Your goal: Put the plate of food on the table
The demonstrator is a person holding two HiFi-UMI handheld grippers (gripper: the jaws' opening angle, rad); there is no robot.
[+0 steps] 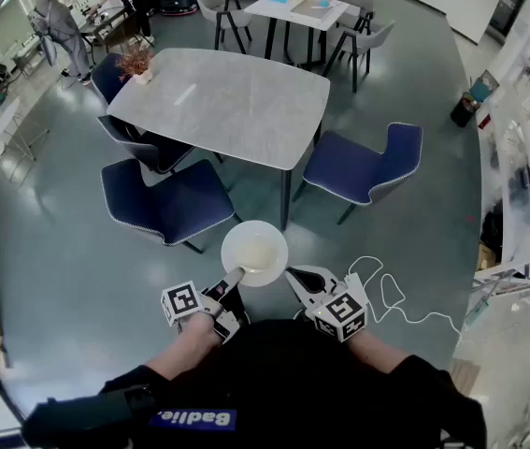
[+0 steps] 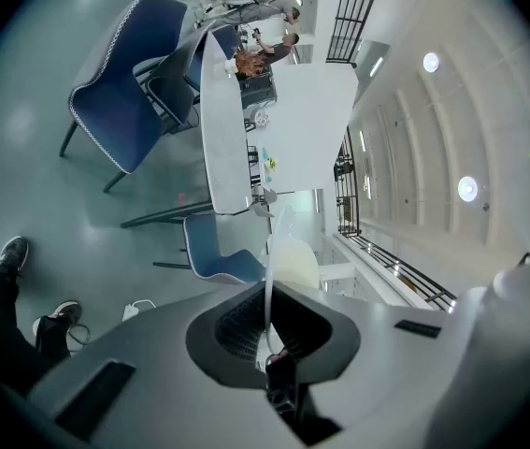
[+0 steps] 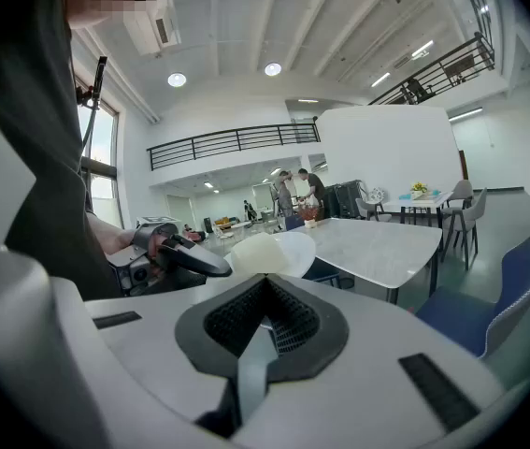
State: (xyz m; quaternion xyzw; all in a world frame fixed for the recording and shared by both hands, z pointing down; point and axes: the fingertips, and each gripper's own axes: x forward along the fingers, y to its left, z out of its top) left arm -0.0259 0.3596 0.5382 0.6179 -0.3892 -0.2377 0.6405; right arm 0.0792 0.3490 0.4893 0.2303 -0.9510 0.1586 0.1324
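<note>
Plate of food (image 1: pixel 255 251) held short of the table (image 1: pixel 218 101)
Left gripper (image 1: pixel 236 277) fingers pinch the plate's rim; right gripper (image 1: pixel 293 277) fingers closed, empty, just beside that rim, the table well beyond them.

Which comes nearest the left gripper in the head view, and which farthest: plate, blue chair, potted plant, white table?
From the left gripper:
1. Plate, held in its jaws.
2. Blue chair, ahead, slightly left.
3. Potted plant, on the grey table's far left corner.
4. White table, at the room's far end.
</note>
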